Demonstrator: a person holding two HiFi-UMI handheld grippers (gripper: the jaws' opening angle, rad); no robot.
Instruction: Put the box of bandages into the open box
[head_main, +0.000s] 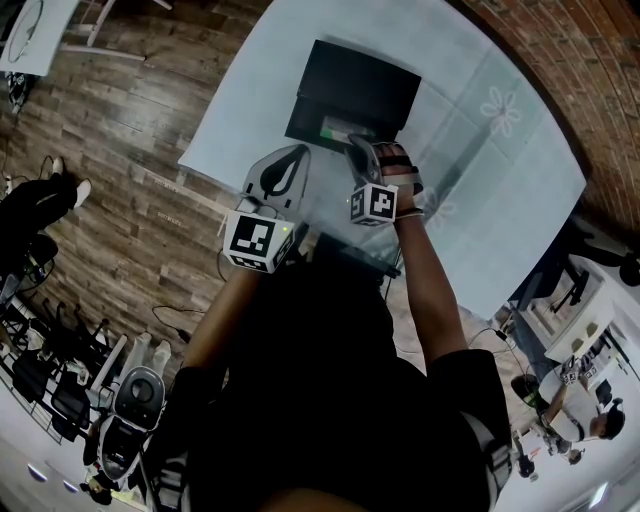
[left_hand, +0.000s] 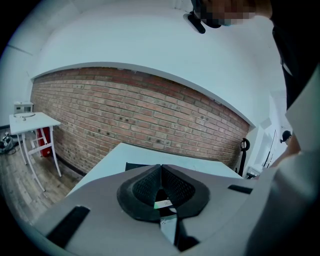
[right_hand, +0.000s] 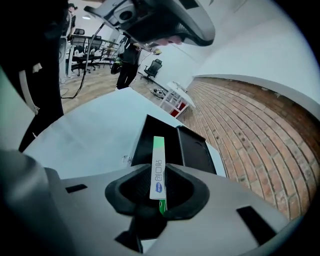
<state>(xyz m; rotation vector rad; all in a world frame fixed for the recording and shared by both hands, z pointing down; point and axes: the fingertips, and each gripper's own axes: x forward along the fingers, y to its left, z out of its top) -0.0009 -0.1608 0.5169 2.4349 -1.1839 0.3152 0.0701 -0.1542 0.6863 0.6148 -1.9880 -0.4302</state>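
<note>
Gripping the single box of bandages (right_hand: 158, 159) edge-on, the right tool (right_hand: 159, 171) hovers over the near edge of the one open box (head_main: 345, 88) on the table (head_main: 480, 175). Beside it the left tool (left_hand: 160, 168) hangs empty, its two jaws pressed together.

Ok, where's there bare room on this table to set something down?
The table is bare right of the open box, around the flower print, and in a narrower strip left of the box. The near side of the box is crowded: left tool and right tool hang there, the right holding the box of bandages.
</note>
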